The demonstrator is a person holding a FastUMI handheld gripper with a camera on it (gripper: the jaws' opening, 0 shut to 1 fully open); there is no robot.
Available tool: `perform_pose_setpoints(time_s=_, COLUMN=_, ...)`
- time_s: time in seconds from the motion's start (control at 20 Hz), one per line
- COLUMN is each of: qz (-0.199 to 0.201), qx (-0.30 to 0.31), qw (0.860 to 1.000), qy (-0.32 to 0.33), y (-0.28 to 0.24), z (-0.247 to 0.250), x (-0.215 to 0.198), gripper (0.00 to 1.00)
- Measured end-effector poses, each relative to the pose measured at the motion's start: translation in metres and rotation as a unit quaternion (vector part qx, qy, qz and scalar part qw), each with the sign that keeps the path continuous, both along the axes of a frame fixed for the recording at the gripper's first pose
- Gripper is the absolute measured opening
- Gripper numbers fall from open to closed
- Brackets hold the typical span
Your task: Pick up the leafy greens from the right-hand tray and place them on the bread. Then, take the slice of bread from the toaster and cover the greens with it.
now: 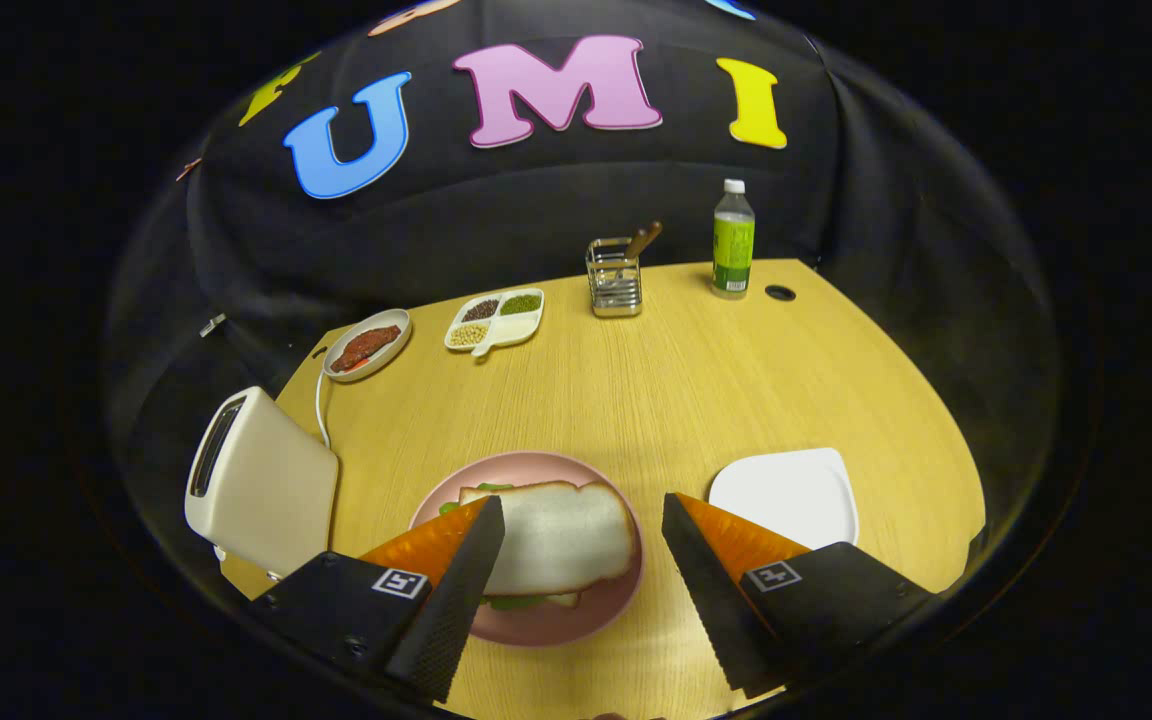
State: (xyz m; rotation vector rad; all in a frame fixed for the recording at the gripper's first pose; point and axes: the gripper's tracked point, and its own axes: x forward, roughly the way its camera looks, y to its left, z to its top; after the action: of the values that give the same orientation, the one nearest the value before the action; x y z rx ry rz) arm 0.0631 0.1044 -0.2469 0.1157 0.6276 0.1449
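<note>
gripper view from my end: the gripper (583, 535) has its fingers spread wide apart with nothing held between them, hovering over the near side of the wooden table (656, 400).

the sandwich sits on the pink plate (546, 625), just ahead of the fingers and partly behind the left fingertip. top slice of bread (561, 535) lies flat over the leafy greens (516, 601), and i can only see bits of green poking out at the near edge and at the far-left corner of the slice. looks like another slice is under there, but it's mostly hidden so i can't say much about it.

right-hand tray (786, 495) is the white one, just beyond the right finger, near the pink plate but not touching it.

toaster (261, 480) stands off to the left of the plate, tilted in the fisheye, slot (216, 445) facing up, with a white cord running off behind it.

further back: a small plate with something red (368, 345), a divided dish of beans (496, 320), a wire utensil holder (615, 278) and a green-labelled bottle (733, 242) by the far edge.
</note>
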Motion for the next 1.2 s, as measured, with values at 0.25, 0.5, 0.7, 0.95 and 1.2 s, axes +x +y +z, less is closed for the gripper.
perform_pose_setpoints(time_s=0.25, qz=0.018, qx=-0.032, qw=0.992, qy=-0.118, y=-0.008, z=0.097, x=-0.005, gripper=0.98)
perform_pose_setpoints(time_s=0.5, qz=0.013, qx=-0.03, qw=0.974, qy=-0.222, y=-0.024, z=0.193, x=-0.027, gripper=0.98)
perform_pose_setpoints(time_s=0.7, qz=0.007, qx=-0.031, qw=0.964, qy=-0.264, y=-0.055, z=0.24, x=-0.048, gripper=0.98)
perform_pose_setpoints(time_s=0.95, qz=0.002, qx=-0.022, qw=0.966, qy=-0.259, y=-0.106, z=0.246, x=-0.069, gripper=0.99)
perform_pose_setpoints(time_s=1.2, qz=0.015, qx=-0.017, qw=0.972, qy=-0.233, y=-0.14, z=0.233, x=-0.059, gripper=0.99)
